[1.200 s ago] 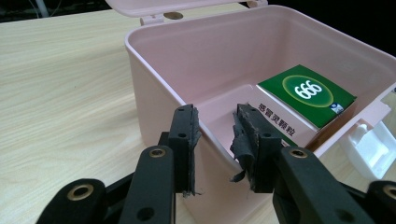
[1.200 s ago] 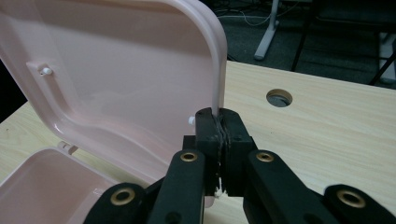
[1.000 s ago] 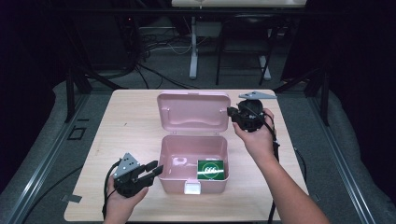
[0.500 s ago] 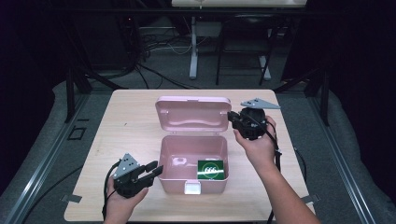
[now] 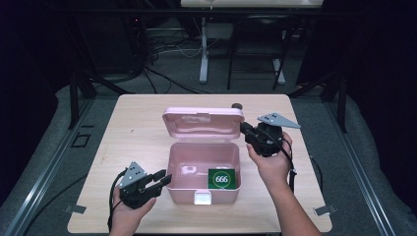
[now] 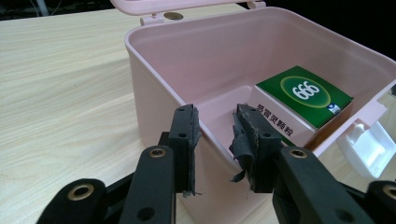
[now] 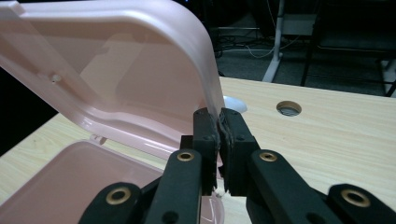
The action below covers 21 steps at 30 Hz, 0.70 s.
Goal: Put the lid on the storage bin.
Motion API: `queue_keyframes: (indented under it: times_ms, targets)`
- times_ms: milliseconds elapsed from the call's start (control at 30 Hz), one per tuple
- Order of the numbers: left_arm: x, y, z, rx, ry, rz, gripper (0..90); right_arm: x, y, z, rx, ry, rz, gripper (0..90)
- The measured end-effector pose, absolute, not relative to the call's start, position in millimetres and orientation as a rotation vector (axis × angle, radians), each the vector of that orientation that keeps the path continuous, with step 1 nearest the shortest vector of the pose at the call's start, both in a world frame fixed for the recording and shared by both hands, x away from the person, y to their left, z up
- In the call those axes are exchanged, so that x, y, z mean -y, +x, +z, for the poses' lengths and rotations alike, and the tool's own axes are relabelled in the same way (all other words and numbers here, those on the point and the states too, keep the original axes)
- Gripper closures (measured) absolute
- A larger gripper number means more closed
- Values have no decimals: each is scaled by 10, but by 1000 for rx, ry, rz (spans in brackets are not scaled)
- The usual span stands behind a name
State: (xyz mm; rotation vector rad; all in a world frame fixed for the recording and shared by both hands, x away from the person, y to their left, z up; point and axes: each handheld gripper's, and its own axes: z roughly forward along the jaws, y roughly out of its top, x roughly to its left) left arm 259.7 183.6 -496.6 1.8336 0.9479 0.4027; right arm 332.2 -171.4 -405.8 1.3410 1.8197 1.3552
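A pink box (image 5: pixel 204 191) stands open in the middle of the table, its lid (image 5: pixel 202 123) tilted up at the back. A green packet marked 666 (image 5: pixel 222 179) lies in its right front corner, also clear in the left gripper view (image 6: pixel 303 93). My right gripper (image 5: pixel 244 127) is shut on the lid's right edge; the right gripper view has the jaws (image 7: pixel 218 135) pinching the pink lid rim (image 7: pixel 116 70). My left gripper (image 5: pixel 164 178) is open at the box's left front corner, with the box wall (image 6: pixel 159 84) just beyond the open jaws (image 6: pixel 217 140).
The wooden table (image 5: pixel 137 128) has a round cable hole (image 5: pixel 237 105) behind the lid, seen too in the right gripper view (image 7: pixel 288 108). A white latch (image 5: pixel 202 197) sits on the box front. Dark floor, cables and white stand legs (image 5: pixel 204 54) lie past the far edge.
The right gripper has drawn toward the person with the lid edge, and the lid has risen from lying back to a more upright tilt. The left gripper has stayed put.
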Motion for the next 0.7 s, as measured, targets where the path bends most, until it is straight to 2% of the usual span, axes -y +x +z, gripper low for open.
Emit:
queue_keyframes:
  times_ms: [700]
  targets:
    - [-1856, 2611, -4934, -953, 1831, 392, 683, 1747, 3163, -4172, -1780, 1317, 1422, 867]
